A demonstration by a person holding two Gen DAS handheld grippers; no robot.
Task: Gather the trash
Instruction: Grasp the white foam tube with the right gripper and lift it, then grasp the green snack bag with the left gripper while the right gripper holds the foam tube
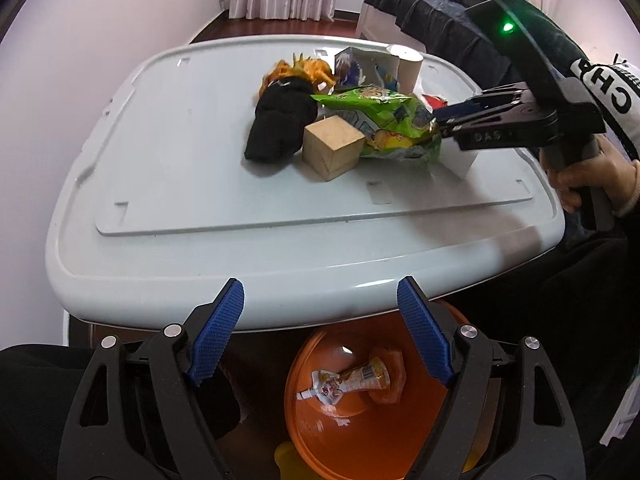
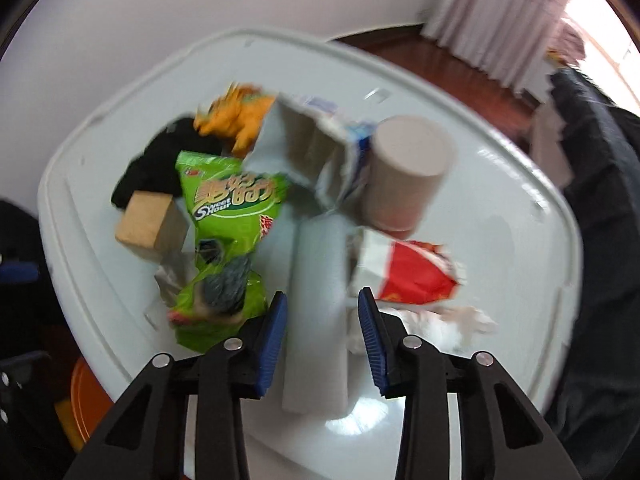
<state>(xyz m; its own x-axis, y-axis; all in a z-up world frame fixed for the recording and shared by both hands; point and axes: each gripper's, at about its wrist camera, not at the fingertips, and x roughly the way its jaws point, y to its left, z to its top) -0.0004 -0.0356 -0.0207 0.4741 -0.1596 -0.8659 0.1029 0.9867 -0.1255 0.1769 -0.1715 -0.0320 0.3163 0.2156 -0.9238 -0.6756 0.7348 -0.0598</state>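
Partly blurred, white block (image 2: 316, 320) between right gripper (image 2: 322, 334) jaws.

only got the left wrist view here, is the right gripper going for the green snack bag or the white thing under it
Observer: The right wrist view shows the right gripper straddling the white block. The green snack bag lies off to the picture's left of it.
Operator: is it clamped on it
Observer: Not that I can see. A thin gap shows between each pad and the block, though the picture is blurred.
Operator: anything hidden behind the bag
Observer: Yes, a torn red and white wrapper lies right of the block, with what looks like crumpled white paper beside it.
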